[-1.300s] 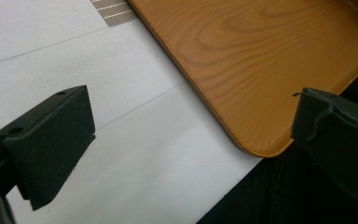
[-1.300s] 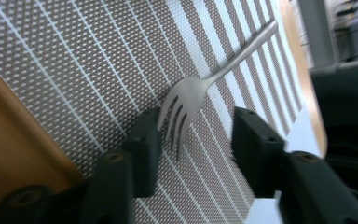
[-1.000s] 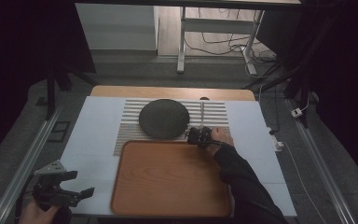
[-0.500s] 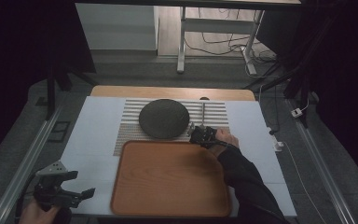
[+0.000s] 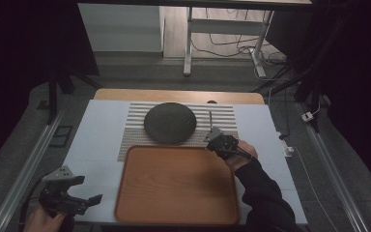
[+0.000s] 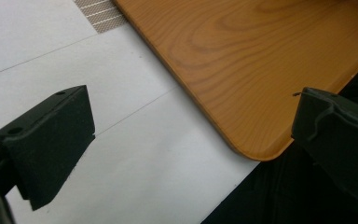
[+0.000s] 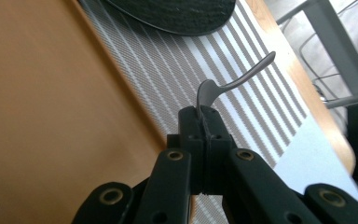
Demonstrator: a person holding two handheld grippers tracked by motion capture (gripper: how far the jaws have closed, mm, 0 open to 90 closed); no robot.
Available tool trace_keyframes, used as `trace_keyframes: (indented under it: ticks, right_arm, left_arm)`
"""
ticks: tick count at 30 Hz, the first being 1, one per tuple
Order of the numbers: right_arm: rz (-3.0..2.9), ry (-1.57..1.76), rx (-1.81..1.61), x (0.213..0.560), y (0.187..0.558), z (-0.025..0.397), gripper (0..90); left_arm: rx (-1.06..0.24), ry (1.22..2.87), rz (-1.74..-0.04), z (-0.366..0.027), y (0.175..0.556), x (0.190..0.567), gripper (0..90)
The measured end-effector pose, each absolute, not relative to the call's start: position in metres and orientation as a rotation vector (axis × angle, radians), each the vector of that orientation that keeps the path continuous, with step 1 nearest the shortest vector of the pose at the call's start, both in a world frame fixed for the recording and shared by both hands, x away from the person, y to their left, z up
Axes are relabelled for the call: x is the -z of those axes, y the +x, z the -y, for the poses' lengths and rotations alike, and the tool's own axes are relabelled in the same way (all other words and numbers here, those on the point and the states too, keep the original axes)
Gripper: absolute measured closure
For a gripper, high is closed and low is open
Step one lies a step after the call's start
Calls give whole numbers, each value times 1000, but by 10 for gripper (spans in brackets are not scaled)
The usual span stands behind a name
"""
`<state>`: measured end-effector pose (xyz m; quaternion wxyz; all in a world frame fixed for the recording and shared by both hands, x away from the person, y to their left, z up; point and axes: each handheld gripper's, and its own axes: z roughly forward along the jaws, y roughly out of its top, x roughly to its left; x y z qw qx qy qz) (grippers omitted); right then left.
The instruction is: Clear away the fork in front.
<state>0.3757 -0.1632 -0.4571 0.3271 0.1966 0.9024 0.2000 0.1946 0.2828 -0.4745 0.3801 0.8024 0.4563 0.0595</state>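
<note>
Right claw [image 5: 216, 138] is closed on a metal spoon [image 7: 230, 86], pinching its bowl end between the jaws; the handle sticks out past the jaw tips, curving up and away. In the high view the spoon [image 5: 210, 120] lies along the right part of the striped mat [image 5: 222, 118], handle pointing to the far side, claw sitting at the mat's near right edge, just beside the far right corner of the wooden tray [image 5: 174, 183]. Right hand [image 5: 239, 154] in a dark sleeve comes in from the bottom right.

Dark round plate [image 5: 170, 123] sits on the mat left of the spoon, close but apart; in the right gripper view the plate [image 7: 177, 11] lies beyond the claw, up and left of the spoon. Tray touches or slightly overlaps the mat's near edge, cannot tell which. Tray holds nothing.

Left claw [image 5: 79, 200] is open, jaws wide apart, gripping nothing, at the near left corner of the white desk [image 5: 96, 140]. In the left gripper view its jaws frame bare desk surface [image 6: 135, 154] and the tray's near left corner [image 6: 242, 93]. Left hand [image 5: 41, 220] at bottom left edge.
</note>
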Motion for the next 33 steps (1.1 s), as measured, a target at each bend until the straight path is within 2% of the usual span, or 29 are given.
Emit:
trace_keyframes:
  ticks: [10, 18, 33]
  right_arm:
    - [-2421, 629, -796, 440, 345, 185, 895]
    - [-2454, 696, -971, 434, 328, 202, 895]
    - [-2561, 680, -1246, 435, 289, 216, 895]
  left_arm:
    - [-130, 2057, -1147, -278, 199, 475, 0]
    - [-98, 2058, -1067, -273, 207, 475, 0]
    - [-53, 2080, -941, -241, 233, 469, 0]
